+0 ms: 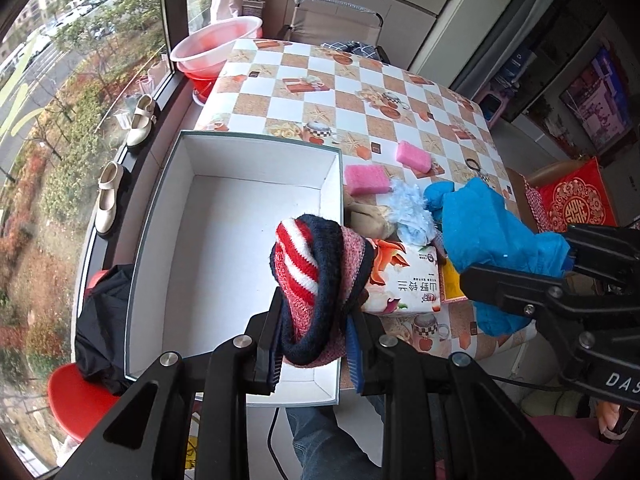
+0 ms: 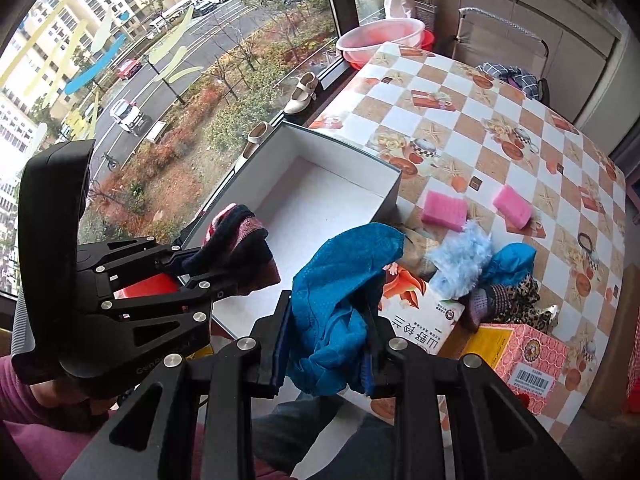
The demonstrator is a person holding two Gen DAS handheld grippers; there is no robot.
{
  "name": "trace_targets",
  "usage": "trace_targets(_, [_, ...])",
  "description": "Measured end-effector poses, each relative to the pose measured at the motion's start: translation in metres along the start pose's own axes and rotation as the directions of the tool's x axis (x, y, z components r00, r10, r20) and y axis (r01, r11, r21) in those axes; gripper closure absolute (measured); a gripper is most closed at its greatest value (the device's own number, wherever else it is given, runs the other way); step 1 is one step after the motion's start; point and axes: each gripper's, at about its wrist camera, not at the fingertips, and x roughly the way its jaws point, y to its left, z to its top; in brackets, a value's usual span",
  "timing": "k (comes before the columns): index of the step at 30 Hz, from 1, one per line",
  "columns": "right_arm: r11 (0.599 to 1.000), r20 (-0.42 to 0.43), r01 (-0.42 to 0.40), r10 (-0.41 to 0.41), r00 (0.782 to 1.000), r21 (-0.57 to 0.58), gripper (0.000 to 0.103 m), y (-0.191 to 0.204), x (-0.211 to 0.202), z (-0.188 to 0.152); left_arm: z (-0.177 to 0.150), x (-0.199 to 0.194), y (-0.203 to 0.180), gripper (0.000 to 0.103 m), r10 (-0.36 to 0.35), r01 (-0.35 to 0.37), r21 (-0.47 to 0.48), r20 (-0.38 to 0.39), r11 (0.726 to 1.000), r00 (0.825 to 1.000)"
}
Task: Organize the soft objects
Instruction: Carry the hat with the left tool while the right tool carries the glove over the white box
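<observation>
Left tongs (image 1: 316, 344) clamp knit hat (image 1: 316, 276) — (right (image 2: 326, 350)) blue cloth (image 2: 340, 280)

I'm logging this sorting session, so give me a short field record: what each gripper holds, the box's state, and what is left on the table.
left gripper: shut on striped knit hat, above the box's near edge
right gripper: shut on blue cloth
white box: open, nothing seen inside
on table: two pink sponges, fluffy light-blue item, tissue pack
</observation>
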Motion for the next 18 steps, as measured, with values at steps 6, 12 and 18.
trace_targets(6, [0.999,-0.013,-0.037,0.036,0.999,-0.032,0.074,0.01,0.008,0.012,-0.003,-0.003,0.022,0.075,0.031,-0.031,-0.085,0.007,0.996,0.999])
trace_targets(12, [0.995,-0.024,-0.08,0.078,0.997,-0.066,0.074,0.024,0.019,0.025,-0.012,-0.005,0.048,0.075,0.08,-0.078,-0.165,0.002,0.983,0.997])
trace_targets(18, [0.987,-0.079,-0.127,0.119,0.99,-0.098,0.074,0.04,0.042,0.034,-0.026,0.005,0.068,0.075,0.111,-0.117,-0.236,-0.038,0.965,0.993])
